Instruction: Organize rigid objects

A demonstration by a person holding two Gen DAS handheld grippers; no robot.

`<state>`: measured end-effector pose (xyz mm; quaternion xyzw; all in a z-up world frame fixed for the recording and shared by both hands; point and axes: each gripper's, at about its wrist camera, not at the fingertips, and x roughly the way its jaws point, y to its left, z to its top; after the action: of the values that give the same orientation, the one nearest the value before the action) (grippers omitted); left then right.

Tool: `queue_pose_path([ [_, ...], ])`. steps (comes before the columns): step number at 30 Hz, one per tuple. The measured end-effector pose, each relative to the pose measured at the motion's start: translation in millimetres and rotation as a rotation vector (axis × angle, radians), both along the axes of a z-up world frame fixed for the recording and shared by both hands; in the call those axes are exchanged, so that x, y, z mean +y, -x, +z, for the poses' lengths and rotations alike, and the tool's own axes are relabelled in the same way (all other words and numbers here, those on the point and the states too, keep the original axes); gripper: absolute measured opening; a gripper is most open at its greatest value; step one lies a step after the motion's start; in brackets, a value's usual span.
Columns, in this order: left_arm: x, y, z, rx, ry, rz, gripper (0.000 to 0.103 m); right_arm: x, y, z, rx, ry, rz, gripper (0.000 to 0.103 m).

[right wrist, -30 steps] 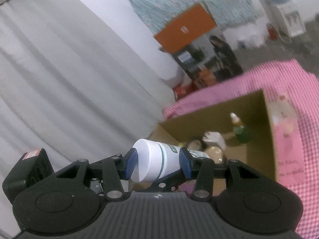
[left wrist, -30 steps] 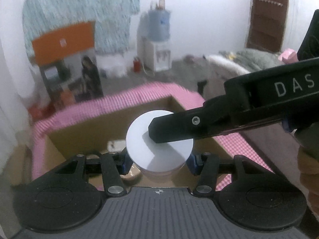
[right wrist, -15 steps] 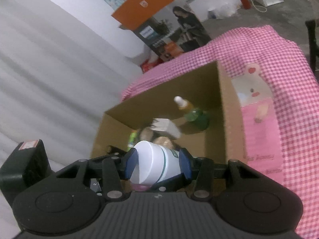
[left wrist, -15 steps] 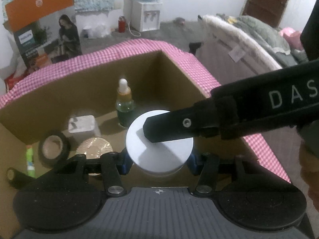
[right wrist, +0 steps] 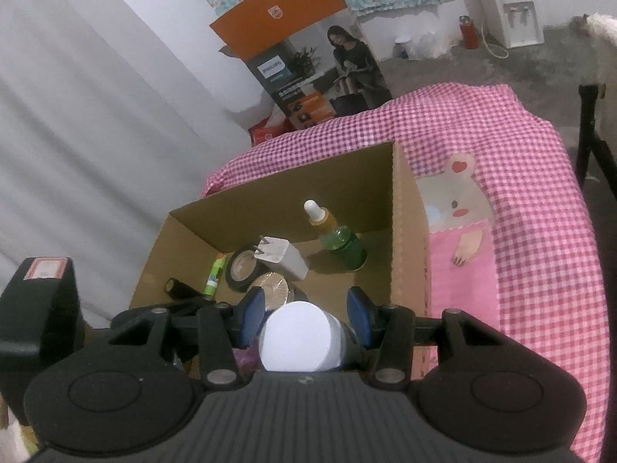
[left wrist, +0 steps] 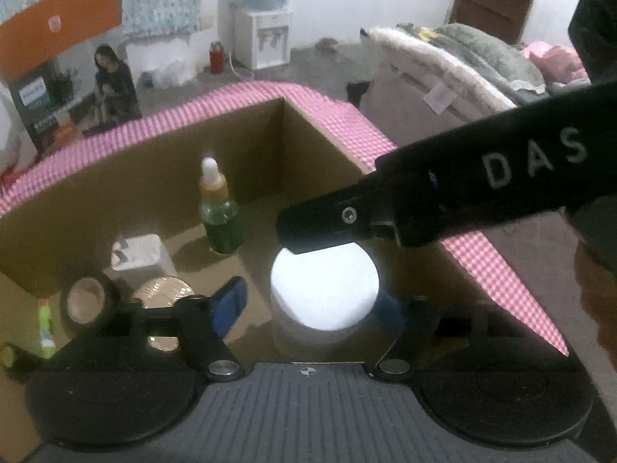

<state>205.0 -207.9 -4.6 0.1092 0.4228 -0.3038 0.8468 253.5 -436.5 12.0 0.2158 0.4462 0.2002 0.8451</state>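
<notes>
A white-lidded jar [left wrist: 324, 293] stands upright in the cardboard box [left wrist: 154, 177], near its right front corner. My left gripper [left wrist: 308, 308] is open, its blue pads [left wrist: 227, 305] apart on either side of the jar. My right gripper [right wrist: 304, 322] is open too, wide around the same jar [right wrist: 297, 341], pads not touching it; its finger [left wrist: 327, 227] crosses above the lid in the left wrist view. Both hover over the box [right wrist: 405, 231].
The box holds a green dropper bottle [right wrist: 339, 237], a white charger [right wrist: 281, 256], a tape roll [right wrist: 243, 266], a gold disc [right wrist: 272, 285], a green marker [right wrist: 214, 274] and a black tube [right wrist: 181, 287]. A pink checked cloth [right wrist: 520, 193] covers the table.
Both grippers lowered the jar into the box and opened. The jar, held sideways by both before, now stands free on the box floor.
</notes>
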Motion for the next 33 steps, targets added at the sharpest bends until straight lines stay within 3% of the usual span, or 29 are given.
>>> queue_pose_path([
  [5,22.6,15.4,14.0,-0.044,0.025,-0.008,0.09,1.7,0.3,19.2,-0.052,0.021,0.013,0.051],
  [9,47.0,27.7,24.2,-0.088,0.034,0.005,0.091,14.6,-8.9,40.3,-0.084,0.032,0.077,0.051],
  [12,61.4,24.1,24.6,-0.096,0.025,0.037,0.091,33.6,-25.8,45.6,-0.049,0.051,0.17,0.051],
  [17,68.1,1.7,11.4,-0.028,-0.01,0.094,0.068,74.0,-64.8,32.0,0.078,0.148,0.288,0.051],
  [20,65.3,-12.7,3.2,0.004,-0.02,0.098,0.062,95.6,-86.0,23.0,0.14,0.22,0.343,0.051],
  [27,69.5,-34.7,-9.5,0.062,-0.035,0.108,0.059,129.3,-108.6,-2.5,0.231,0.34,0.424,0.05],
  [33,71.9,-45.6,-15.4,0.104,-0.038,0.134,0.059,144.0,-122.8,-22.6,0.292,0.363,0.451,0.05],
])
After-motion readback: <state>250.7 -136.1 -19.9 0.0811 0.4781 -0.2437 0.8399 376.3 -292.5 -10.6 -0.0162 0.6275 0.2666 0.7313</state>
